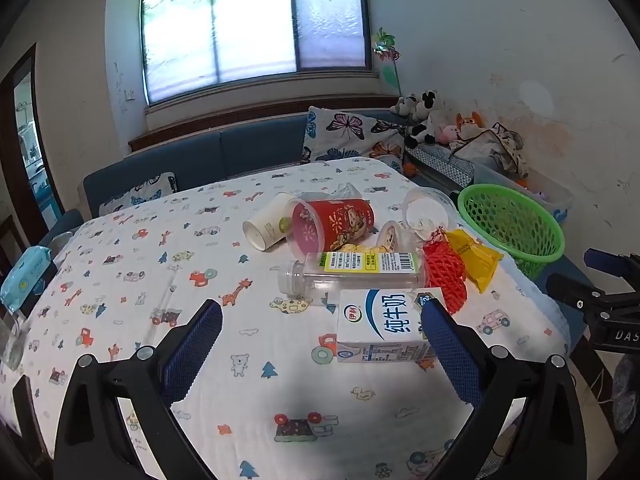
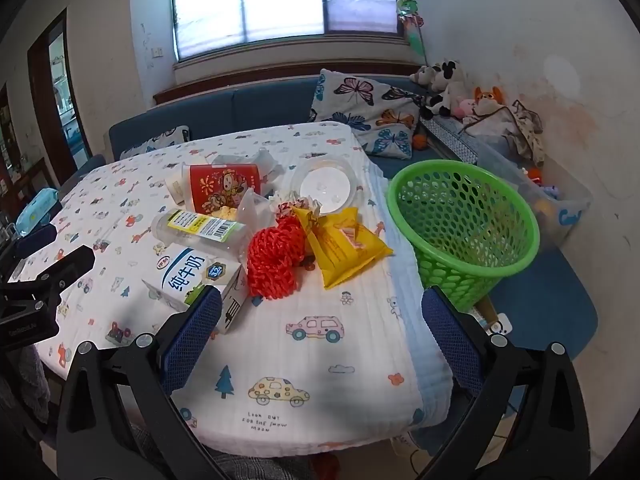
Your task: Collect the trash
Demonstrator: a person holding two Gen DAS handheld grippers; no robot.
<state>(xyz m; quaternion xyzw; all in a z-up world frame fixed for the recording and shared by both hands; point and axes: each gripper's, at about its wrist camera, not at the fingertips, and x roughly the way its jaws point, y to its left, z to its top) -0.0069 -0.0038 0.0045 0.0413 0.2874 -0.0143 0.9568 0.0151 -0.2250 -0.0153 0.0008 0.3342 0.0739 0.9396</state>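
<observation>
Trash lies on a table (image 1: 160,264) (image 2: 320,364) with a cartoon-print cloth: a white and blue milk carton (image 1: 380,326) (image 2: 192,276), a clear plastic bottle (image 1: 348,274) (image 2: 196,228), a red foam net (image 1: 446,276) (image 2: 274,262), a yellow wrapper (image 1: 476,258) (image 2: 344,244), a red printed cup (image 1: 332,224) (image 2: 224,186), a paper cup (image 1: 266,226) and a clear lidded tub (image 1: 426,212) (image 2: 326,186). A green mesh basket (image 1: 512,228) (image 2: 464,220) stands off the table's right side. My left gripper (image 1: 320,316) is open above the cloth, the carton beside its right finger. My right gripper (image 2: 320,304) is open above the table's near corner.
A blue sofa (image 1: 224,152) (image 2: 256,108) with butterfly pillows (image 1: 344,132) (image 2: 368,112) runs behind the table. Plush toys (image 1: 424,114) (image 2: 444,84) and a clear storage bin (image 2: 552,196) sit at the right wall. A blue wipes pack (image 1: 24,276) lies at the left edge.
</observation>
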